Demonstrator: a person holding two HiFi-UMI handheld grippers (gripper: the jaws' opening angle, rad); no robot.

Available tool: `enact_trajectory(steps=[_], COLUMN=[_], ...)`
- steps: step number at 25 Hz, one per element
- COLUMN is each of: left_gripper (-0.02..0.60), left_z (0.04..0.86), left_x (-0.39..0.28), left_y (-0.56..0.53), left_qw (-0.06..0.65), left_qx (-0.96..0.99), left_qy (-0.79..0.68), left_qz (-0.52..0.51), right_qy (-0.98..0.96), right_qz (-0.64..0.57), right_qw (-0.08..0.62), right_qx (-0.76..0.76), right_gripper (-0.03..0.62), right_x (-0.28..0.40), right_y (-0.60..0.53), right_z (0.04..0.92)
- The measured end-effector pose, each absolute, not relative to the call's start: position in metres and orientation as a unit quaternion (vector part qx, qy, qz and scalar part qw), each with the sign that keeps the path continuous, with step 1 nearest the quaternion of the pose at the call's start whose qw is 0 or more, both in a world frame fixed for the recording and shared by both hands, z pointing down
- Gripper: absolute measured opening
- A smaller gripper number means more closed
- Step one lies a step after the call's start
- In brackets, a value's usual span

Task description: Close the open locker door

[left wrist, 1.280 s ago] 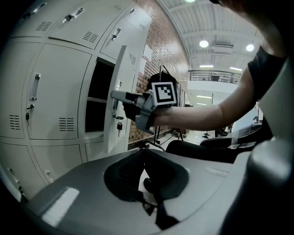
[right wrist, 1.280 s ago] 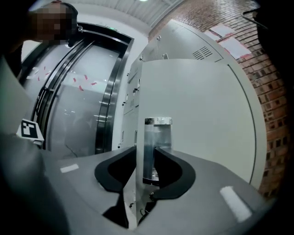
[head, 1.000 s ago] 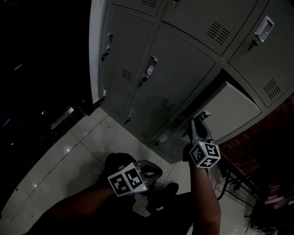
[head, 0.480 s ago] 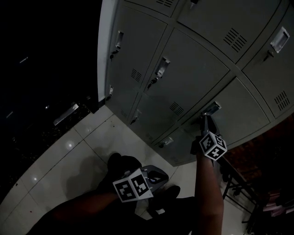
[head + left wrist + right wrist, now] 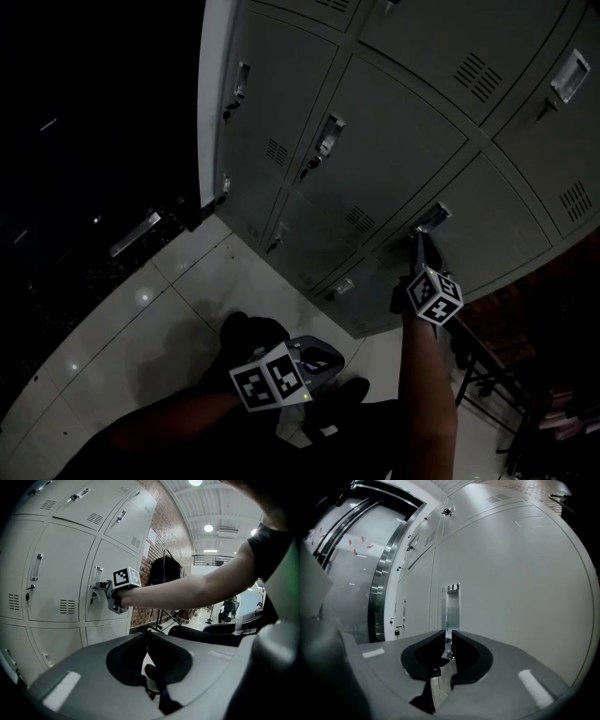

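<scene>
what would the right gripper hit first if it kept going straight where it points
The metal handle on the locker door, dead ahead of the right gripper, whose closing jaws grip nothing yet; depth unclear.

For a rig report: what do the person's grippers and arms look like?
The left gripper and right gripper are grey with dark-lined jaws, each carrying a white cube of black square markers. The right one's jaws are closing, the locker handle showing in their gap. Arms bare; a dark short sleeve.
</scene>
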State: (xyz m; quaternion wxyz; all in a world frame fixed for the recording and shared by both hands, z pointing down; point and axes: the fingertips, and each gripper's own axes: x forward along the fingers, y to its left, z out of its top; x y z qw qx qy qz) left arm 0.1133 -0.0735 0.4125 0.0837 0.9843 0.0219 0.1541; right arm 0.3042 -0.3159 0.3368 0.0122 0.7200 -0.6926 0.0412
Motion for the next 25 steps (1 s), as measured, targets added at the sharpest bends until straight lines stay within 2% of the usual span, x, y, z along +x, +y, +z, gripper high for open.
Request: enact_trajectory(steps=[3,10,16,25], left_gripper=[0.012,0.012,0.012,0.012], left_z=[0.413,0.415,0.416,0.421], left_x=[0.113,0.111,0.111,0.11], left_y=[-0.074,-0.074,-0.073,-0.076], left_qw=[0.083,0.08,0.079,0.076], left_qx=[0.984,0.984,0.984,0.983], left_qy=[0.023,0.022,0.022,0.018], left_qz=[0.154,0.159,0.159,0.166], right_qy=[-0.701,-0.734,-0.777,-0.774], right_qz=[0.03,0.02,0.028,0.025], right_qw=[0.026,0.036,-0.02,0.022], right_qx=[0.712,0.677,0.628,0.633], right_gripper=[0.004,0.002,0.003,0.002], right_x=[0.298,0.272,0.249,0.253], right_y=[-0.304,-0.252,-0.184,-0.085], right_z=[0.34,0.349,0.345,0.348])
